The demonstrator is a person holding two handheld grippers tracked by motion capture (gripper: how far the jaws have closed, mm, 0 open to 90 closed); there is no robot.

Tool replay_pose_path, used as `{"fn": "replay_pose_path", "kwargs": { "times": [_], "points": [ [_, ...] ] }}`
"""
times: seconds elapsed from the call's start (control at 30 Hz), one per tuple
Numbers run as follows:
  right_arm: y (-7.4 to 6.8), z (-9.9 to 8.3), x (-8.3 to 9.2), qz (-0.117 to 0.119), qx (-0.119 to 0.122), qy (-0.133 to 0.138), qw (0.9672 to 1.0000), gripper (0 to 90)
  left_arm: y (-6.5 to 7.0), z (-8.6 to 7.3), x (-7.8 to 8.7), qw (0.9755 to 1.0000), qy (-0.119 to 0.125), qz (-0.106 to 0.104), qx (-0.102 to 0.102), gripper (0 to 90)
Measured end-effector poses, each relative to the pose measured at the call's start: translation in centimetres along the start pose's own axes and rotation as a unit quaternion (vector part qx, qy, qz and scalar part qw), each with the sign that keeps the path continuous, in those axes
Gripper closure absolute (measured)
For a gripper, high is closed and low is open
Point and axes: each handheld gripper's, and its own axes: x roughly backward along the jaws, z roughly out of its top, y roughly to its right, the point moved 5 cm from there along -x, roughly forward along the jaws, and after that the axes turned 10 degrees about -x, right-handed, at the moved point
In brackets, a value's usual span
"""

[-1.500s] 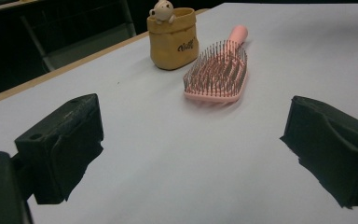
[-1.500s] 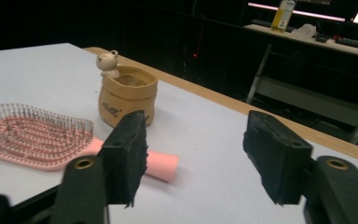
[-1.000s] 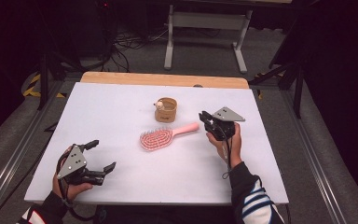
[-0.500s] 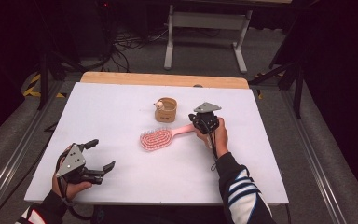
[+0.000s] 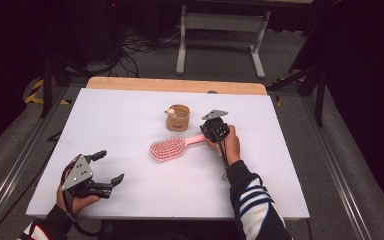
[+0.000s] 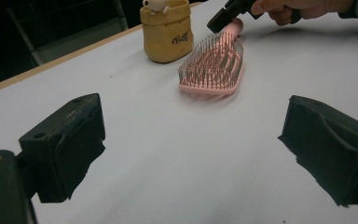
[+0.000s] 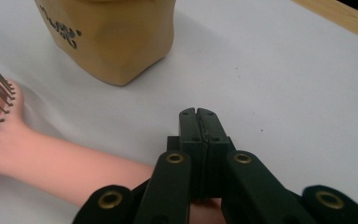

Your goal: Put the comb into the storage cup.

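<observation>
A pink hairbrush (image 5: 167, 149) lies bristles up in the middle of the white table (image 5: 130, 110), its handle pointing right. My right gripper (image 5: 206, 133) is shut, jaws pressed together, directly over the end of that handle (image 7: 51, 161); nothing shows between the tips (image 7: 198, 114). From the left gripper view, the right gripper (image 6: 219, 23) rests its tip at the handle of the brush (image 6: 214, 63). My left gripper (image 5: 111, 166) stands open near the front left edge, jaws wide apart (image 6: 191, 149) with only bare table between them.
A small tan cup (image 5: 178, 117) with a little figure on its rim stands just behind the brush, close to the right gripper (image 7: 112, 37). A wooden strip (image 5: 175, 86) runs along the table's far edge. Bare white surface spreads left and front.
My right gripper has moved left and down from beside the brush onto the end of its handle. The brush, the cup and the left gripper have stayed put.
</observation>
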Motion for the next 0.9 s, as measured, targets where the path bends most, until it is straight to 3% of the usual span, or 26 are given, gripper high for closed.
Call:
{"fn": "replay_pose_path", "kwargs": {
  "times": [0.27, 0.47, 0.63, 0.9],
  "points": [
    [0.2, 0.2, -0.7, 0.0, 0.0, -0.044, 0.999, 90.0, -0.1, -0.1, -0.1, 1.0, 0.002, 0.0, 0.004, 7.5],
    [0.1, -0.1, -0.3, 0.008, -0.011, -0.051, 0.9986, 90.0, -0.1, 0.0, 0.2, 1.0, 0.006, 0.003, 0.002, 7.5],
    [-0.3, -0.7, 0.3, 0.006, 0.002, -0.048, 0.9988, 90.0, -0.2, 0.0, 0.3, 1.0, 0.006, 0.005, 0.003, 7.8],
    [-0.7, -2.1, 1.8, 0.026, -0.006, -0.04, 0.9988, 90.0, -0.1, 0.0, 0.3, 1.0, 0.003, 0.007, 0.003, 7.7]
  ]
}}
